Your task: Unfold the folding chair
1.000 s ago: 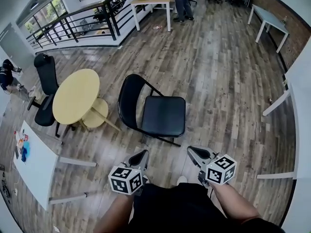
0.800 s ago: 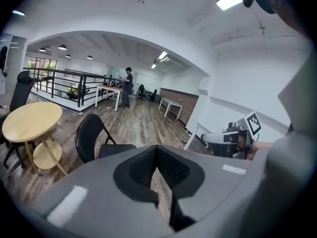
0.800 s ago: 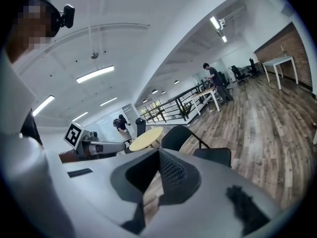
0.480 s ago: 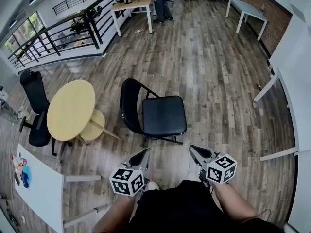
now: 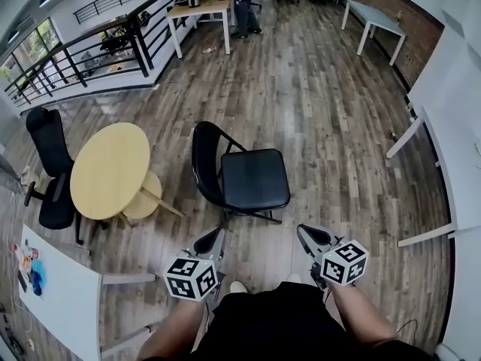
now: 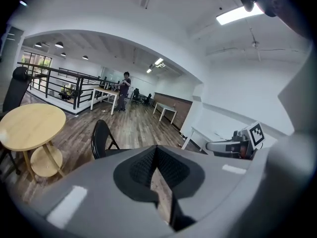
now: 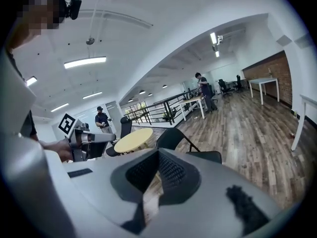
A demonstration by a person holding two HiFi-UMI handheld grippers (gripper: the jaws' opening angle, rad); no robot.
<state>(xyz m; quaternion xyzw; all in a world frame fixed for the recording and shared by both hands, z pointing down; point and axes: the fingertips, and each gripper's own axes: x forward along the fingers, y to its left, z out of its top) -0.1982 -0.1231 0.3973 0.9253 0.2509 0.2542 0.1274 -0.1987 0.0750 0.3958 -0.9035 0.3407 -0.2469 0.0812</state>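
The left gripper (image 5: 215, 237) and the right gripper (image 5: 306, 233) are both pressed shut with nothing between their jaws, held side by side low in the head view, each carrying its marker cube and pointing forward over the wooden floor (image 5: 331, 111). Just ahead of them, and not touched by either, the black folding chair (image 5: 252, 179) stands opened out on the floor, its seat level and its curved backrest upright on the side toward the round yellow table (image 5: 111, 170). That table stands just beside the chair, with what looks like a smaller round shelf beneath its top. A black office chair (image 5: 46, 164) stands at the table's far side. A white table (image 5: 64, 295) lies near the left gripper's side, a black railing (image 5: 90, 47) runs along the far left edge of the floor, and a person (image 5: 244, 2) stands by a distant desk (image 5: 201, 10).
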